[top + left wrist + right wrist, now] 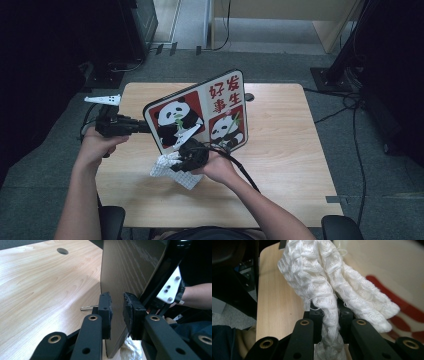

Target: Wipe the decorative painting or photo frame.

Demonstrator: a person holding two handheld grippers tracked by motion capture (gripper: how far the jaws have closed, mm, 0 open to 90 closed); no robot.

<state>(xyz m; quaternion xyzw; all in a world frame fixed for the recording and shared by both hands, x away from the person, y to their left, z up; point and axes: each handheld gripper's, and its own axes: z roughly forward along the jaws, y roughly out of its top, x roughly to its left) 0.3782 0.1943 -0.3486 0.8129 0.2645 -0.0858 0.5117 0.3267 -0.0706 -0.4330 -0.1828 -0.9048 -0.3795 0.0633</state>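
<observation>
Two grippers busy: left gripper [117,312] clamps panda board [200,112]; right gripper [331,315] pinches white cloth [324,282].

Left tongs [117,306] clamp the board's [130,267] edge (dark back side)

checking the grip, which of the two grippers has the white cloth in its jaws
The right gripper: its jaws are shut on the white cloth. The left gripper instead clamps the edge of the panda board.
</observation>
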